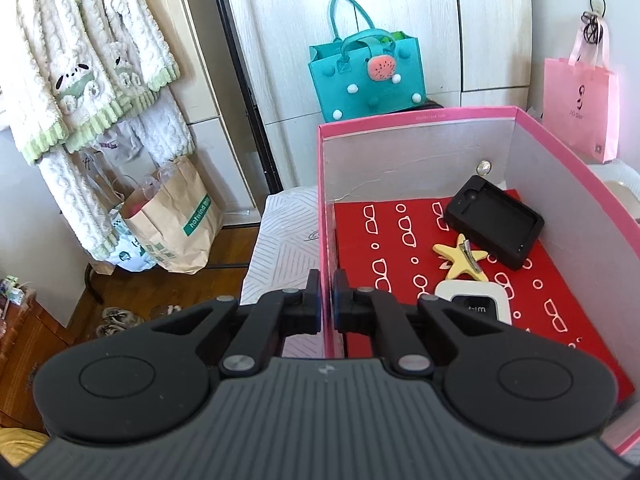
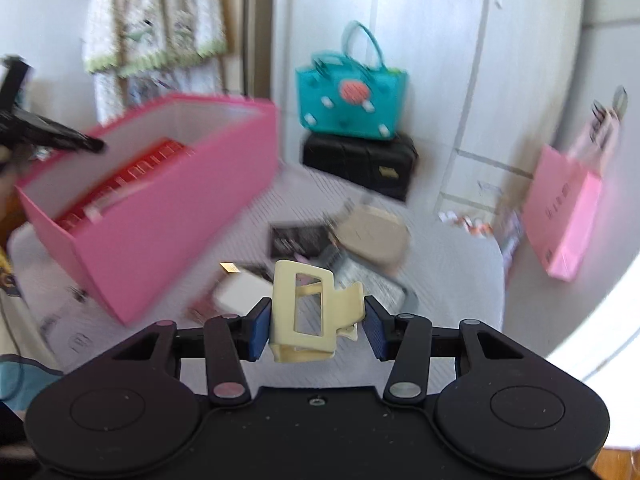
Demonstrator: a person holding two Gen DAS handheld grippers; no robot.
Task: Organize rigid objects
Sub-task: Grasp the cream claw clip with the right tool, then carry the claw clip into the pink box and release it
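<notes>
1. The right tongs [image 2: 316, 328] clamp a cream hair claw [image 2: 310, 312], held above the worktop [image 2: 448, 264]; lift it over the pink box [image 2: 160, 232] wall before letting go.
2. The left tongs [image 1: 326, 296] pinch the box's wall, steadying it.
3. A paper bag [image 1: 176, 216] reads "hotwind".

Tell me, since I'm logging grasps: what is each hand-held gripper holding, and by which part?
Right hand-held gripper: cream plastic claw hair clip, by its sides. Left hand-held gripper: pink cardboard box, by its wall.
</notes>
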